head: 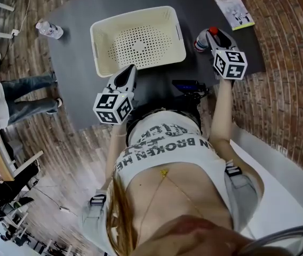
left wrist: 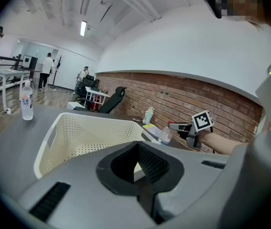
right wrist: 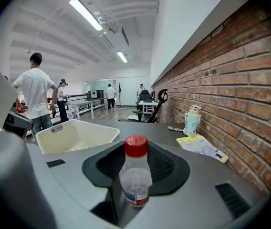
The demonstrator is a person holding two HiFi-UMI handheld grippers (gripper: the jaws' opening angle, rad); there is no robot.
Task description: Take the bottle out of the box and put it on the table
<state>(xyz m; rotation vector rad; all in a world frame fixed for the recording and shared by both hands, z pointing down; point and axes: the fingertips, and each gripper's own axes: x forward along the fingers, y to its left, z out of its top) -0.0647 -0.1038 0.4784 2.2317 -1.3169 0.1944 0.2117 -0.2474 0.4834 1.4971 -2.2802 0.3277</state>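
Right tool (head: pixel 214 37): jaws spread wide and clamped on the bottle (right wrist: pixel 135 178), low on its body.
Bottle: clear, red cap uppermost, long axis upright; upper right of the head view, outside the basket (head: pixel 101 52) and just to its right.
Under the bottle: bare dark tabletop (head: pixel 82 15); whether the base touches it cannot be told.
Coming move, judged: straight down until the base sits flat, then release.
Left tool (head: pixel 129 72): jaws drawn together, empty, at the basket's near rim; the farther hand.
Also present: spare bottle (head: pixel 50 30), upper left; booklet (head: pixel 232 7), upper right.
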